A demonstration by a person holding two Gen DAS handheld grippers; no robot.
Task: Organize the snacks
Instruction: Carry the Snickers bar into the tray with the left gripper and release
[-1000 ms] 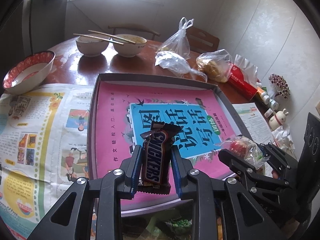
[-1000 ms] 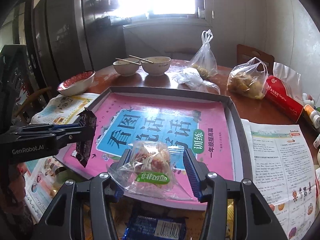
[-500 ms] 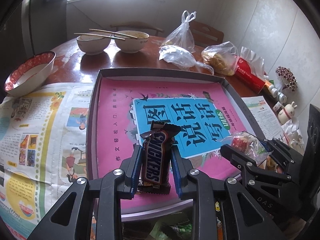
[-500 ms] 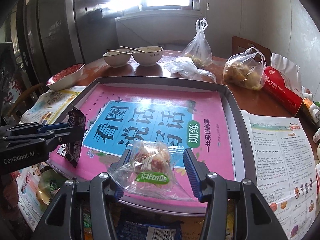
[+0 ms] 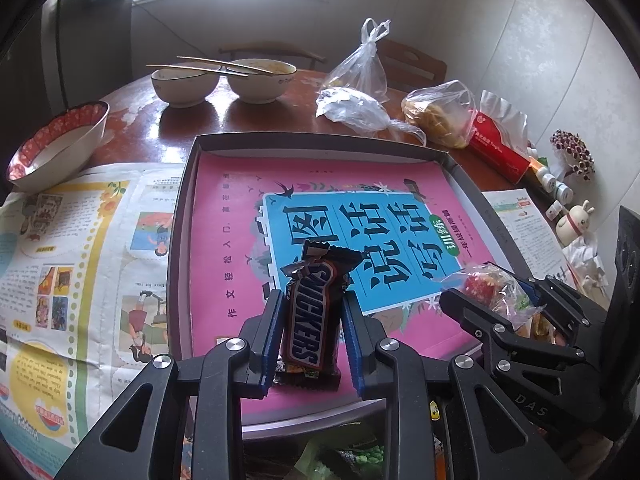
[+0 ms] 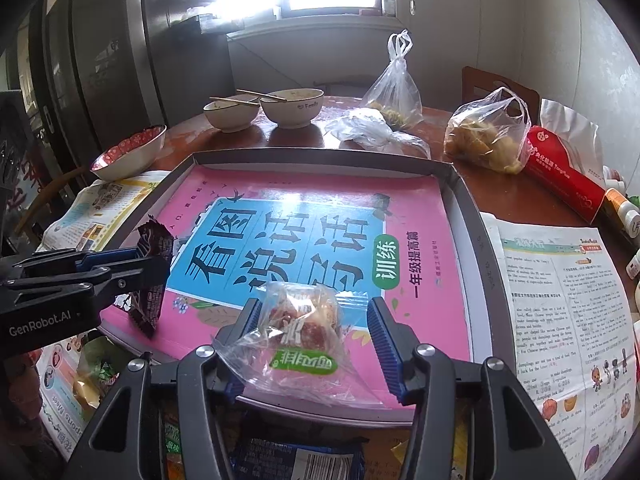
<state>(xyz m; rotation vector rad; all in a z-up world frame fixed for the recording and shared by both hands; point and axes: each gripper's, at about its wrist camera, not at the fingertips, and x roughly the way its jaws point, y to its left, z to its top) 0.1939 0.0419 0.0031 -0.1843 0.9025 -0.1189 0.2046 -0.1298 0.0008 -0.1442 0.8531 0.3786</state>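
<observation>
- Brown Snickers bar [image 5: 310, 322] clamped upright between the blue pads of the left gripper [image 5: 310, 330]; wrapper tips splayed above the pads, bar hanging over the near edge of the tray [image 5: 182, 216].
- Clear snack packet [image 6: 298, 330] with a green label pinched in the right gripper [image 6: 310, 334]; left pad pressed into the film, right pad apparently touching only the loose edge of the bag. Grip judged soft, on crinkly plastic.
- Compared with a second ago: same hold on both items, no change in jaw spacing. Tray and pink book cover [image 5: 320, 216] lining it now larger and lower in both views, more of the far rim visible. Read as both tools carried slightly forward toward the tray, not much.
- Left tool visible in the right view [image 6: 156, 276], beside the tray's near-left corner; right tool visible in the left view [image 5: 492, 300], near the tray's near-right side. Well apart from each other.
- Tray floor bare of snacks so far; loose packets below the near rim, only partly seen.
- Judgement: transport step under way, both snacks poised for placing in the tray; release not yet begun.
- Risk: slack film slipping from the right pads before set-down.
</observation>
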